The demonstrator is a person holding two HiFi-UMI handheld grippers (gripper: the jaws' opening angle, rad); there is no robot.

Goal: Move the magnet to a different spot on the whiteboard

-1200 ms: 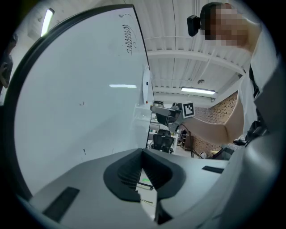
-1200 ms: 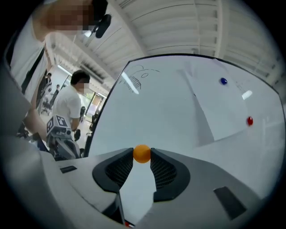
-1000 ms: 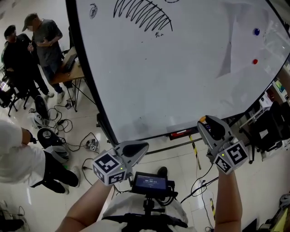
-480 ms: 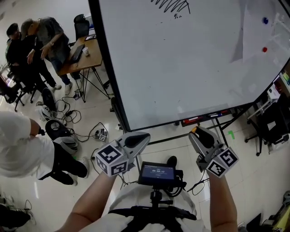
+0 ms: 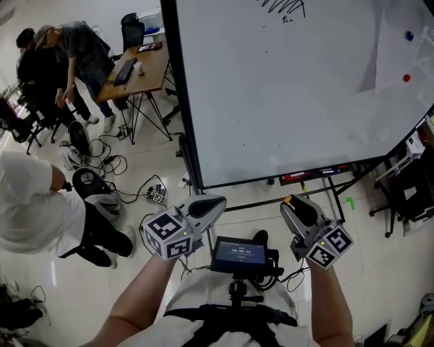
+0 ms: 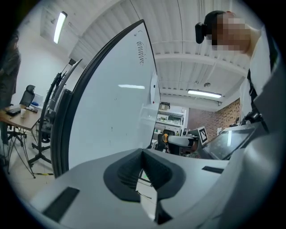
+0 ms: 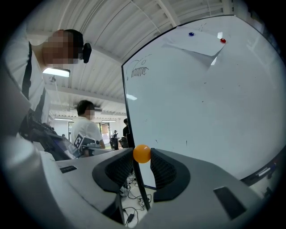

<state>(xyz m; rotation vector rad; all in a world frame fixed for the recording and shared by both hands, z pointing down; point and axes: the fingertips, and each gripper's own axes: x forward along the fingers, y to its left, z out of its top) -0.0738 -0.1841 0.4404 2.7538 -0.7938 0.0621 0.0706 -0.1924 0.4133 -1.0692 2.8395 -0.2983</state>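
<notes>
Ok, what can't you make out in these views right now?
Head view: scribble cut off by the top edge; screen text too small; whiteboard right end past the frame edge.
Right gripper view: orange magnet sides covered by the jaws; scribble too small.

floor (image 5: 380, 271): pale glossy tiles | desk (image 5: 142, 68): wooden, upper left | cables (image 5: 112, 162): strewn on floor | strip lights (image 6: 59, 27): on ceiling

Left gripper (image 5: 217, 201), right gripper (image 5: 292, 202): grey shells, black ribbed jaws, black-and-white marker cubes (image 5: 165, 236).
</notes>
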